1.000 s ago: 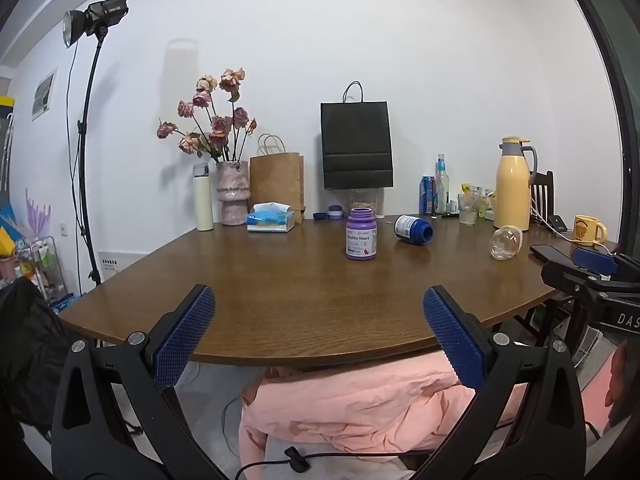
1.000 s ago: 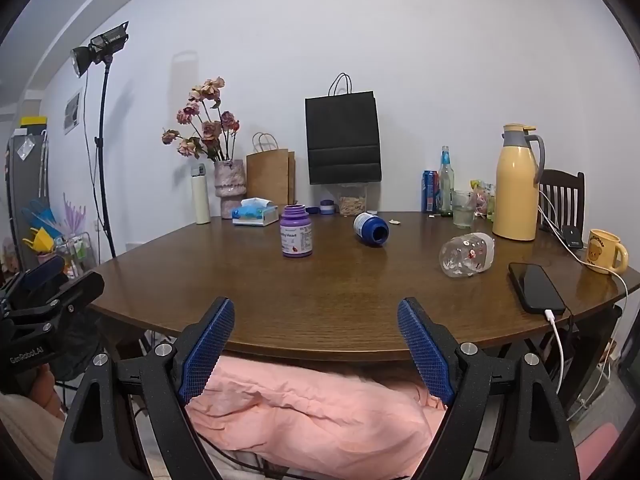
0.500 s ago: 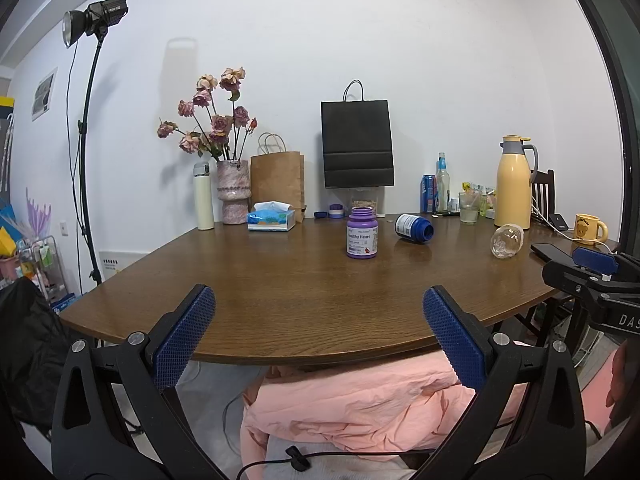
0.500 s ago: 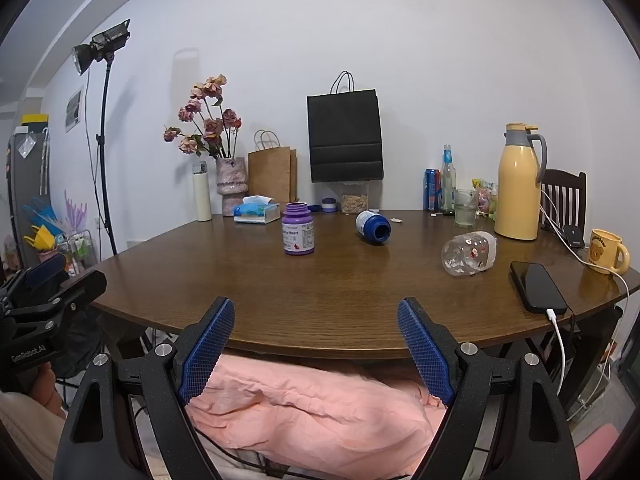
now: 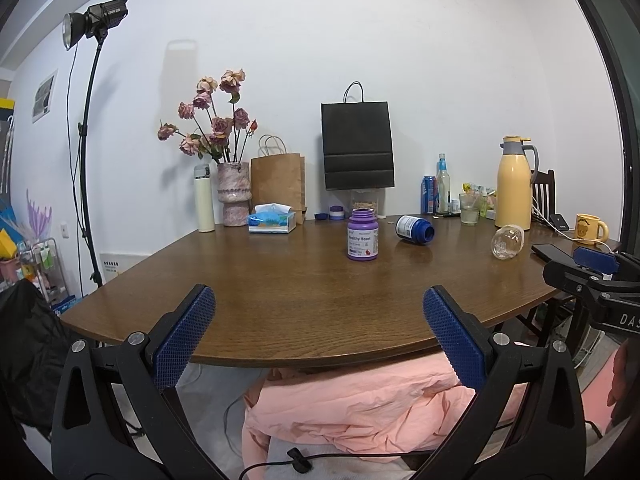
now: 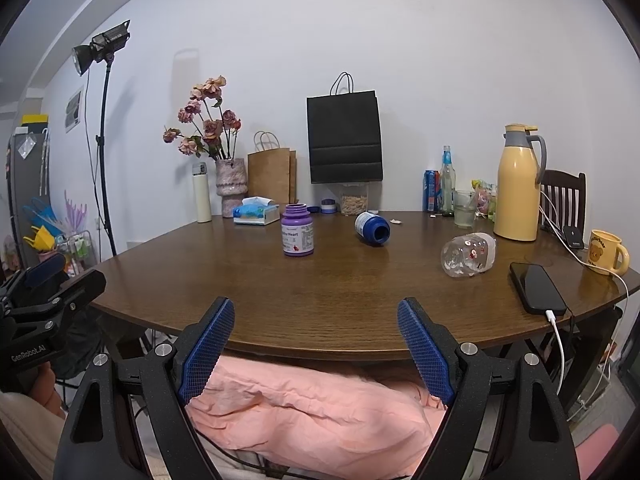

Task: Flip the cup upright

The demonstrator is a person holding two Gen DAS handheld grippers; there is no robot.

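Observation:
A clear glass cup with small red flower prints (image 6: 469,255) lies on its side on the brown table (image 6: 340,292), right of centre; it also shows in the left wrist view (image 5: 507,241). A blue bottle (image 6: 373,229) lies on its side behind it to the left, and a purple bottle (image 6: 297,236) stands upright. My right gripper (image 6: 316,346) is open and empty, held before the table's front edge. My left gripper (image 5: 318,334) is open and empty too, at the front edge, further left.
A black phone (image 6: 537,287) on a white cable lies at the right front. A yellow mug (image 6: 605,252), yellow thermos jug (image 6: 518,188), drinking glass (image 6: 464,210), tissue box (image 6: 256,212), vase of flowers (image 6: 230,186) and paper bags (image 6: 344,140) line the back. Pink cloth (image 6: 312,404) lies below the table.
Both grippers have shifted only slightly; the view has drifted a little. Nothing on the table has moved.

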